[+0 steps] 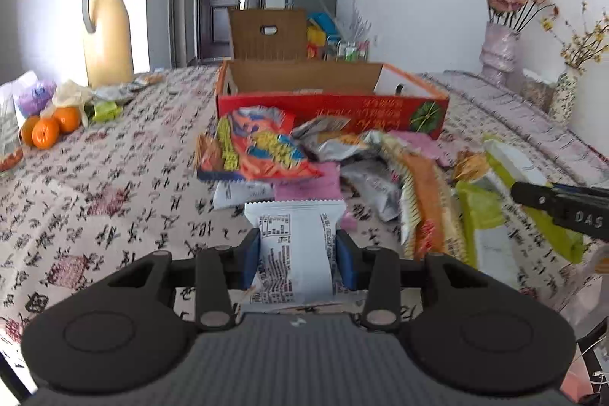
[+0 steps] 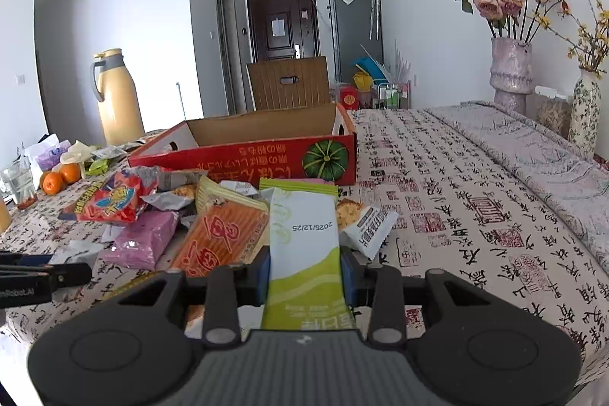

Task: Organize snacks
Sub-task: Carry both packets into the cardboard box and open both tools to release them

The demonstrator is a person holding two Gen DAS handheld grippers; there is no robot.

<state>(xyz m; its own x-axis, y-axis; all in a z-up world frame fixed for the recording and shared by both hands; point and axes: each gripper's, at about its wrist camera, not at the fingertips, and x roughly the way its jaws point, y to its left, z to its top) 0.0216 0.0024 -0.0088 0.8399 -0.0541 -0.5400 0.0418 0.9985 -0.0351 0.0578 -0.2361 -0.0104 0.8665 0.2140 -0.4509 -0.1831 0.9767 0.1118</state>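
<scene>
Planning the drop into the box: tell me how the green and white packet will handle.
Held by the right gripper, the green and white packet stands out unbent, so probably fairly stiff. Likely light: a thin, flat wrapper. Its glossy film may slip.

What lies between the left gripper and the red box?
In the left wrist view, the left gripper holds a white packet. Between it and the red box lie loose snacks: a pink packet and an orange-red bag.
</scene>
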